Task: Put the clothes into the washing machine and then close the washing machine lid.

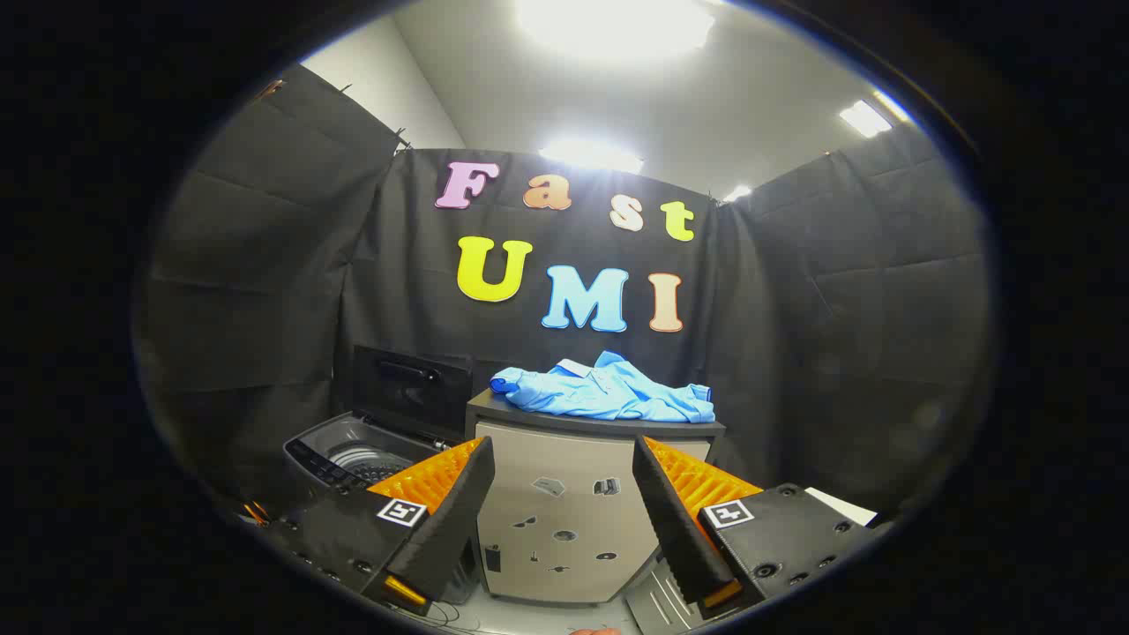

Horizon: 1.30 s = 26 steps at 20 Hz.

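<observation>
Gripper wide open, empty, aimed at crumpled light-blue shirt at 12 o'clock; open-lidded grey washing machine at 10, ready for loading.

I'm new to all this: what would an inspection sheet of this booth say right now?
Surface: cabinet with a dark top, stickers on its front.
Job's things: blue shirt crumpled on the cabinet; washer beside it, lid up, drum showing.
Clutter: nothing seen.
Grippers: gripper open, short of the cabinet, holding nothing.
Cables: thin wires on the floor by the cabinet's foot.
Surroundings: black cloth walls, ceiling lights on.
</observation>
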{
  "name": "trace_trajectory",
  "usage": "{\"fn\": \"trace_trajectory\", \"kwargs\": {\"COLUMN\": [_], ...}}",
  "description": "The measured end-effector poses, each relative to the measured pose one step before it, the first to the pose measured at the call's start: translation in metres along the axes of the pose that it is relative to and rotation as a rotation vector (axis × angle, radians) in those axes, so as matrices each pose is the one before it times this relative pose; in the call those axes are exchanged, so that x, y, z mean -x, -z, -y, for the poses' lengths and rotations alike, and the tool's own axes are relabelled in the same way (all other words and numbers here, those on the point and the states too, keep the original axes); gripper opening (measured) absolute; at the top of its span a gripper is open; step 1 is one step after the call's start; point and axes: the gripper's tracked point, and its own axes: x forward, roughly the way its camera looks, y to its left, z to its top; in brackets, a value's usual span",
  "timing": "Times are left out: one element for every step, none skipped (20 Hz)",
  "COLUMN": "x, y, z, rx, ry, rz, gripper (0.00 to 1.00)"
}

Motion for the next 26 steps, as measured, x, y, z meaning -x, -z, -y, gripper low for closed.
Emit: {"fn": "trace_trajectory", "kwargs": {"x": [-0.00021, -0.00057, -0.00047, -0.00019, 0.0007, 0.00015, -0.00142, 0.00019, 0.00064, 0.00001, -0.00038, 0.0011, 0.00042, 0.0006, -0.00036, 0.0, 0.00075, 0.00027, 0.00041, 0.00001, -0.00008, 0.00113, 0.00063, -0.00034, -0.00055, 0.00013], "y": [0.00014, 0.00002, 0.00125, -0.00058, -0.00008, -0.00096, -0.00041, -0.00005, 0.00001, -0.00098, -0.00009, -0.00007, -0.00085, -0.00082, 0.001, 0.00082, 0.0, -0.00088, 0.00104, 0.0002, -0.00059, -0.00056, -0.00044, -0.00097, 0.00007, 0.0015], "z": [0.00051, 0.00001, -0.00033, 0.00012, 0.00065, -0.00073, -0.0005, -0.00061, 0.00033, 0.00045, -0.00059, -0.00001, 0.0004, -0.00047, -0.00089, -0.00056, -0.00028, -0.00058, -0.00079, -0.00058, -0.0007, -0.00042, 0.00006, -0.00026, -0.00001, -0.00025], "rx": [-0.00175, -0.00259, -0.00223, 0.00001, 0.00017, 0.00008, 0.00041, 0.00063, -0.00067, -0.00154, -0.00178, 0.00191, 0.00253, 0.00253, 0.00203, 0.00156, 0.00118, 0.00006, 0.0004, 0.00065, 0.00031, 0.00125, 0.00251, 0.00207, 0.00062, -0.00017], "ry": [0.00071, 0.00012, -0.00127, 0.00141, -0.00146, -0.00045, -0.00224, -0.00128, 0.00009, 0.00035, -0.00169, -0.00006, -0.00028, -0.00072, -0.00296, -0.00157, -0.00106, -0.00197, -0.00201, -0.00316, -0.00223, -0.0009, -0.00005, -0.00049, -0.00048, -0.00141], "rz": [-0.00035, -0.00157, -0.0016, 0.00139, 0.00079, 0.00227, 0.00025, -0.00076, 0.00047, -0.00042, -0.00058, 0.0016, 0.00202, 0.00038, -0.00102, -0.0011, -0.00031, 0.00042, -0.00168, -0.00207, -0.00033, 0.00124, 0.00124, 0.00129, -0.00048, -0.00125], "gripper": [0.98, 0.98, 0.98, 0.98, 0.98, 0.98, 0.98, 0.98, 0.98, 0.98, 0.98, 0.98, 0.98, 0.98, 0.98, 0.98, 0.98, 0.98, 0.98, 0.98, 0.98, 0.98, 0.98, 0.98, 0.98, 0.98]}}
